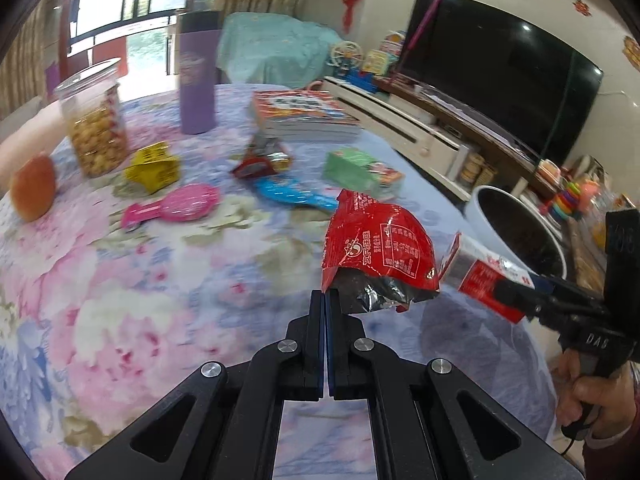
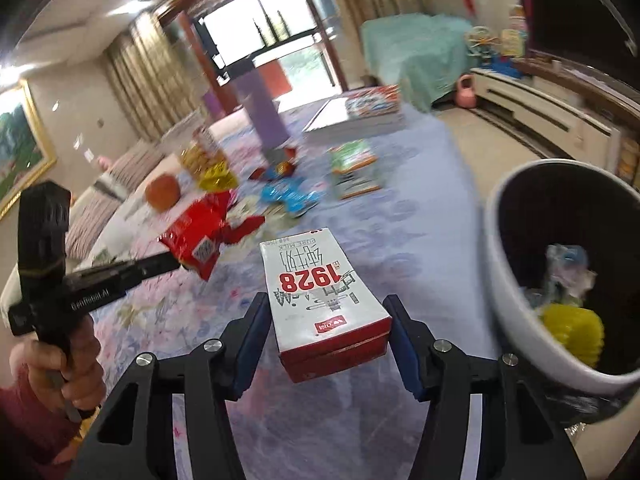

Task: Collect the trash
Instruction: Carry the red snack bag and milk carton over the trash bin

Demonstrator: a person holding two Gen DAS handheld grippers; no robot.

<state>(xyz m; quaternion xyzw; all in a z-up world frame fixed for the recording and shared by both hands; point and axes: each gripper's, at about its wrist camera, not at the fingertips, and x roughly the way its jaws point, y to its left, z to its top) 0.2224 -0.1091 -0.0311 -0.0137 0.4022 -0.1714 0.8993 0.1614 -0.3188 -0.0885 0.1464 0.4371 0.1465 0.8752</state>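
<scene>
My left gripper (image 1: 326,300) is shut on the corner of a red foil snack bag (image 1: 376,252), held above the floral tablecloth; the bag also shows in the right wrist view (image 2: 200,236). My right gripper (image 2: 326,320) has its jaws wide apart, with a white and red "1928" milk carton (image 2: 320,300) between them; no pad clearly touches it. In the left wrist view the carton (image 1: 484,276) sticks out from the right gripper's tip (image 1: 516,292). A white trash bin (image 2: 516,312) with a black liner stands just right of the carton, with trash inside.
On the table (image 1: 120,280) lie a blue wrapper (image 1: 292,194), a red wrapper (image 1: 260,162), a green box (image 1: 360,172), a yellow box (image 1: 154,166), a pink mirror (image 1: 176,206), an orange fruit (image 1: 32,188), a snack jar (image 1: 96,120), a purple bottle (image 1: 196,80) and books (image 1: 304,114).
</scene>
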